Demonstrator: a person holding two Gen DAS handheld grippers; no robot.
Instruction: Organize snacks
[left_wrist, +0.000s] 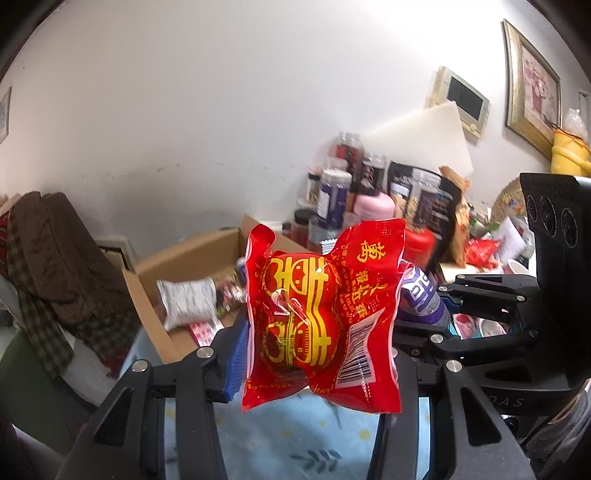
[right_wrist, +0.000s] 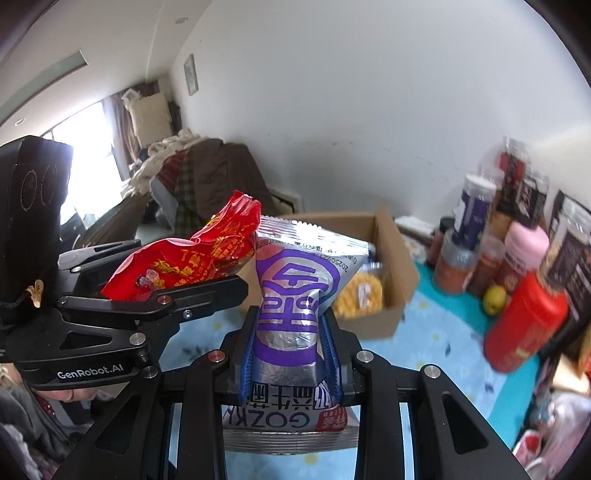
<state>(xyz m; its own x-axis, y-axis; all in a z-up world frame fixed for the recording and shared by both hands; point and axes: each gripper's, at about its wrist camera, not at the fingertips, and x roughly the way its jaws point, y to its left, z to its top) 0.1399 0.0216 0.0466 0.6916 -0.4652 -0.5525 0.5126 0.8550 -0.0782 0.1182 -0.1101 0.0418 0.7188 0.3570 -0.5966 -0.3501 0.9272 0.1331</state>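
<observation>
Already partway: left tongs (left_wrist: 314, 354) clamp a red snack packet (left_wrist: 321, 325), right tongs (right_wrist: 290, 354) clamp a silver-purple packet (right_wrist: 295, 310); cardboard box (right_wrist: 391, 266), centre frame, holds some snacks.

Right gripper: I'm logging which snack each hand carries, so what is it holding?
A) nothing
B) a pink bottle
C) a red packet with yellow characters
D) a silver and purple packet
D: in the right wrist view the right gripper is shut on the silver and purple packet, while the red packet sits in the left gripper.
</observation>
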